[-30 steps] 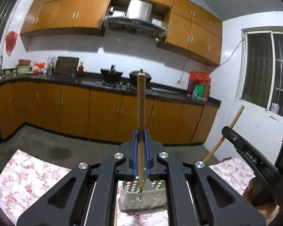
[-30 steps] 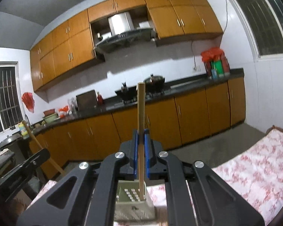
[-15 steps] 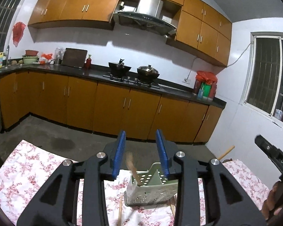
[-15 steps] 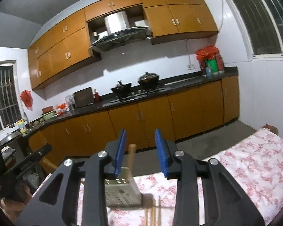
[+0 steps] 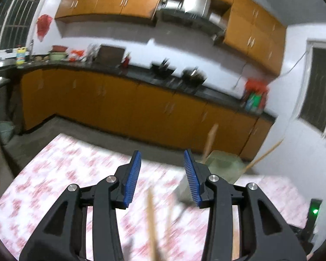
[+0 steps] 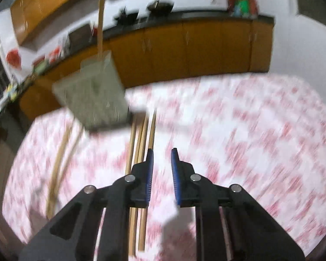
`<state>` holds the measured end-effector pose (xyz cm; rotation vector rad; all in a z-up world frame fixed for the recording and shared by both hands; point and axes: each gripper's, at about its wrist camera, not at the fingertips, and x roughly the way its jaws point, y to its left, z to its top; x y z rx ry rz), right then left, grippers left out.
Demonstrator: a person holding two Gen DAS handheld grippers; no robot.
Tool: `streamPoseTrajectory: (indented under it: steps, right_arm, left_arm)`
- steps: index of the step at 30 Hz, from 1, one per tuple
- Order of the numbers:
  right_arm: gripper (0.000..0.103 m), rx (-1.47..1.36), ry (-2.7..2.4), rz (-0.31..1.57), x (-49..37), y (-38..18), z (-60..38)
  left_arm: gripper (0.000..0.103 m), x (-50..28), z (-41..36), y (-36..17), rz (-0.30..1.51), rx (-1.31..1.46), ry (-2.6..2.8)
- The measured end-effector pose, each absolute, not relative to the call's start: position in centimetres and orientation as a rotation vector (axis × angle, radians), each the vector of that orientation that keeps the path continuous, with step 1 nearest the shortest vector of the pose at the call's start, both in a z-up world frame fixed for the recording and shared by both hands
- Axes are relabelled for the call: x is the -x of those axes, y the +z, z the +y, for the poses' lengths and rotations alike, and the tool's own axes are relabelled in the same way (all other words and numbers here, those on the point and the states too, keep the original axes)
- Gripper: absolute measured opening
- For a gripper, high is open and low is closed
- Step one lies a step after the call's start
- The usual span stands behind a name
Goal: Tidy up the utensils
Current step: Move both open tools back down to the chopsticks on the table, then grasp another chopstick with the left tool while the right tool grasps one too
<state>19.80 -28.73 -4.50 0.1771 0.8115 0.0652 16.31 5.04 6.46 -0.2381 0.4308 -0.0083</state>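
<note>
Because both views are smeared by motion, the thin chopsticks [image 6: 141, 143] lying on the floral cloth [image 6: 250, 130] are hard to line up with, and a rushed pinch could pass beside them or roll them apart; the right gripper [image 6: 162, 174] is empty and its jaws are closing just beside the bundle. The left gripper [image 5: 162, 176] holds nothing, jaws opening. A stray knock could tip the pale green holder [image 6: 93, 95] — one stick [image 6: 101, 21] stands in it.
</note>
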Motion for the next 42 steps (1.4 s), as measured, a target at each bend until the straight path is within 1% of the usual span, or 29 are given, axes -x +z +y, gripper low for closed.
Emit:
streamPoseTrajectory:
  steps: [2, 6, 11, 13, 15, 18, 21, 23, 26, 30, 32, 42]
  right_arm:
    - [0.017, -0.166, 0.096, 0.862, -19.4, -6.6, -27.8]
    - [0.017, -0.148, 0.115, 0.913, -18.8, -8.9, -26.5]
    - [0.017, -0.126, 0.120, 0.938, -18.7, -9.7, -25.9]
    - [0.016, -0.106, 0.116, 0.933, -18.7, -9.9, -25.7]
    - [0.009, -0.069, 0.095, 0.926, -18.7, -9.8, -25.5]
    - [0.008, -0.082, 0.054, 0.918, -18.8, -9.8, -26.4]
    - [0.008, -0.115, 0.014, 0.915, -19.0, -9.8, -27.6]
    - [0.008, -0.124, 0.013, 0.913, -19.0, -9.8, -28.0]
    - [0.008, -0.110, 0.012, 0.910, -18.9, -9.8, -28.0]
    - [0.008, -0.109, 0.013, 0.909, -18.9, -9.9, -27.9]
    - [0.008, -0.108, 0.013, 0.909, -18.9, -9.9, -27.9]
    - [0.009, -0.084, 0.007, 0.908, -18.9, -9.8, -27.6]
  left_arm:
    - [0.042, -16.3, 5.5, 4.3, 0.502, 0.225, 0.013]
    - [0.042, -16.3, 6.0, -0.7, 0.661, 0.221, 0.040]
    - [0.042, -15.7, 5.9, -4.1, 0.756, 0.218, 0.033]
    - [0.042, -15.7, 5.8, -4.6, 0.772, 0.214, 0.021]
    - [0.042, -15.7, 5.6, -5.1, 0.783, 0.207, 0.008]
    - [0.038, -14.9, 4.8, -5.7, 0.794, 0.196, -0.022]
    - [0.033, -14.9, 4.1, -6.3, 0.809, 0.181, -0.057]
    - [0.026, -15.0, 3.5, -6.7, 0.821, 0.174, -0.075]
    - [0.022, -15.2, 2.8, -7.1, 0.842, 0.158, -0.099]
    - [0.021, -15.1, 2.1, -7.5, 0.859, 0.134, -0.119]
    - [0.019, -15.2, 1.8, -7.8, 0.873, 0.116, -0.119]
    - [0.018, -15.6, 1.3, -8.5, 0.910, 0.058, -0.093]
